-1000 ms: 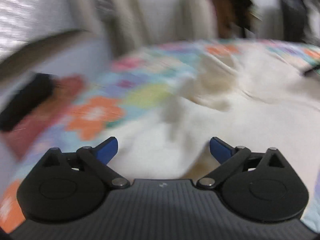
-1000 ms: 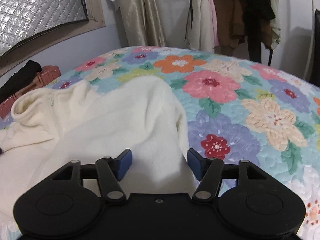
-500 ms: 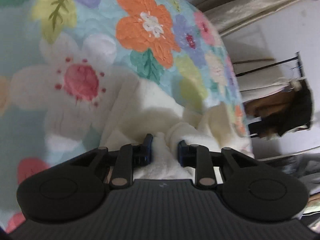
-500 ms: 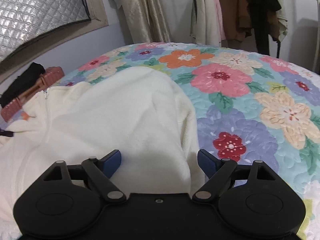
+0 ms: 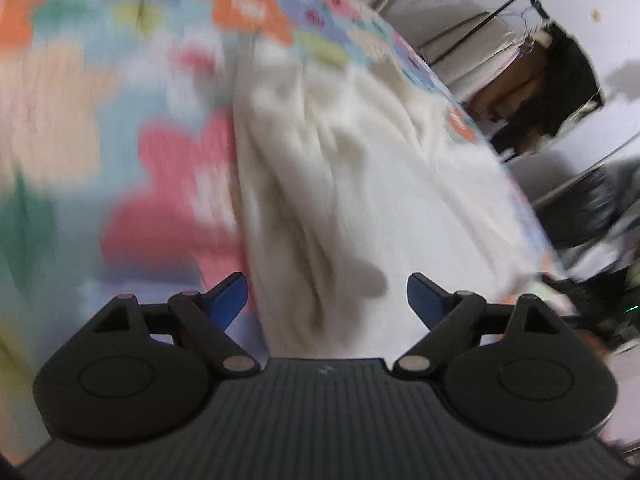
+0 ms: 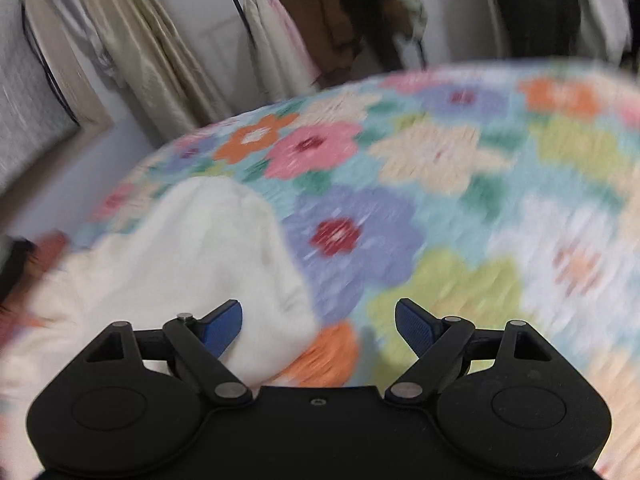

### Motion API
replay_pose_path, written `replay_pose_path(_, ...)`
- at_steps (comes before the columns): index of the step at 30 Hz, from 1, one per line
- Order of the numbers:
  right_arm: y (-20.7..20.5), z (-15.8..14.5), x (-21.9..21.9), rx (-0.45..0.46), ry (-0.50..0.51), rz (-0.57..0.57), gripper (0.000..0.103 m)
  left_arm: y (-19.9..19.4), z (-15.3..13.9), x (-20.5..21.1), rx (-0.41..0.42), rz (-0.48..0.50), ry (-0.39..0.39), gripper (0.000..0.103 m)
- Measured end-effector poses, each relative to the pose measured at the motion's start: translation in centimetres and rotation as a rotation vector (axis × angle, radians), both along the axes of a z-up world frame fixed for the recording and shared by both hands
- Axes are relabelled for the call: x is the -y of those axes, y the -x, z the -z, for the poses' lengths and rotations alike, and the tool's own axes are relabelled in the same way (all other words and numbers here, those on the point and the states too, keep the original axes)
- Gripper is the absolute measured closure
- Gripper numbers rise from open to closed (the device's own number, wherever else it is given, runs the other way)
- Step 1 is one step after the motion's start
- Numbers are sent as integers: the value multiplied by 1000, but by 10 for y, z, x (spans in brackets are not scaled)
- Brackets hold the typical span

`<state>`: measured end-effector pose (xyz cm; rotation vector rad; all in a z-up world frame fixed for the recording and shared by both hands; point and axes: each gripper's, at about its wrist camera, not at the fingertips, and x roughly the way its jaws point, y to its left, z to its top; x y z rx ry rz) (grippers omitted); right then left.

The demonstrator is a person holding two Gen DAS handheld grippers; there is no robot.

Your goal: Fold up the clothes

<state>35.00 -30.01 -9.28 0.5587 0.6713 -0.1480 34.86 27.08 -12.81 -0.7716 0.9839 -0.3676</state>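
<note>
A cream fleece garment (image 5: 360,184) lies spread on the floral quilt (image 5: 120,120) of a bed. My left gripper (image 5: 326,298) is open and empty, just above the garment's near part. The view is motion-blurred. In the right wrist view the garment (image 6: 192,256) lies at the left on the quilt (image 6: 460,200). My right gripper (image 6: 318,322) is open and empty, over the garment's right edge and the bare quilt beside it.
A clothes rack with hanging garments (image 6: 320,20) and a beige curtain (image 6: 132,48) stand beyond the bed. A dark item on something reddish (image 6: 24,256) lies at the bed's left side. Dark clutter (image 5: 592,240) sits off the bed's far edge.
My left gripper was shut on a fold of the fleece half a second ago; it has opened, let go and pulled back. My right gripper stayed open and swung to the right.
</note>
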Motion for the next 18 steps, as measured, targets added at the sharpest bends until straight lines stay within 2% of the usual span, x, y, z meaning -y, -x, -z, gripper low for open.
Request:
replay_pose_path(3, 3, 19, 2, 22, -239, -69, 16, 25, 18, -10, -84, -77, 238, 16)
replay_pose_path(6, 0, 41, -5, 33, -438, -130, 16, 35, 36, -8, -142, -145, 313, 16)
replay_pose_path(8, -6, 52, -14, 32, -462, -118, 16, 33, 52, 2, -221, -158, 366, 16)
replay_pose_path(10, -15, 60, -20, 32, -434, -80, 16, 32, 65, 13, -305, -188, 453, 16)
replay_pose_path(11, -19, 63, -21, 40, -420, -61, 15, 31, 67, 19, -303, -211, 489, 16)
replay_pose_path(12, -24, 65, -21, 57, -414, -44, 14, 30, 66, 24, -276, -231, 492, 16)
replay_pose_path(15, -39, 65, -21, 89, -370, 21, 14, 19, 58, 27, -176, -363, 399, 16)
replay_pose_path(17, -48, 63, -23, 90, -322, 41, 13, 4, 60, 23, -132, -436, 382, 16)
replay_pose_path(18, -52, 62, -27, 88, -281, 37, 19, -2, 61, 22, -125, -461, 390, 16)
